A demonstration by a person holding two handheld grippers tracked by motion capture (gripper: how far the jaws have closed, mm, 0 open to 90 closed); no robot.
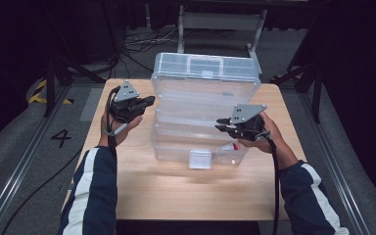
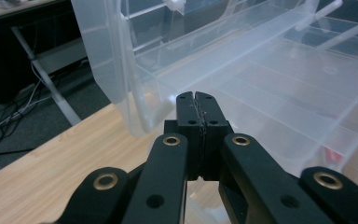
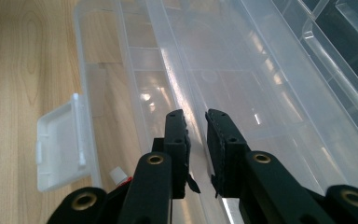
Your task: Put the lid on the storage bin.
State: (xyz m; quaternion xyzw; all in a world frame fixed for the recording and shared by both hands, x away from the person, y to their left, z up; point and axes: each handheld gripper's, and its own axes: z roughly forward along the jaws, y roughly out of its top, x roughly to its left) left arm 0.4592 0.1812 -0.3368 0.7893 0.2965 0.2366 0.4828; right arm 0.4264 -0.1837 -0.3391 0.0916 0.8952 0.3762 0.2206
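The left gripper is hovering at about nine o'clock of the box, just beside its left end and above the table; in the left gripper view its jaws are pressing flat against each other with nothing between them, the tips pointing at the box's left corner. The box, a clear plastic organiser, is sitting in the middle of the table with its long axis running from nine to three o'clock, its stepped tiers spreading open and its lid standing up at twelve o'clock, the open side facing the person at six. A white latch is hanging at the front edge, at six o'clock. The right gripper is lying at about three o'clock, over the box's right half, pointing toward nine; in the right gripper view its jaws are standing a little apart astride a thin clear tray wall, though whether the pads are pressing on it cannot be told. A small red-and-white piece is lying in the bottom tier just below that gripper.
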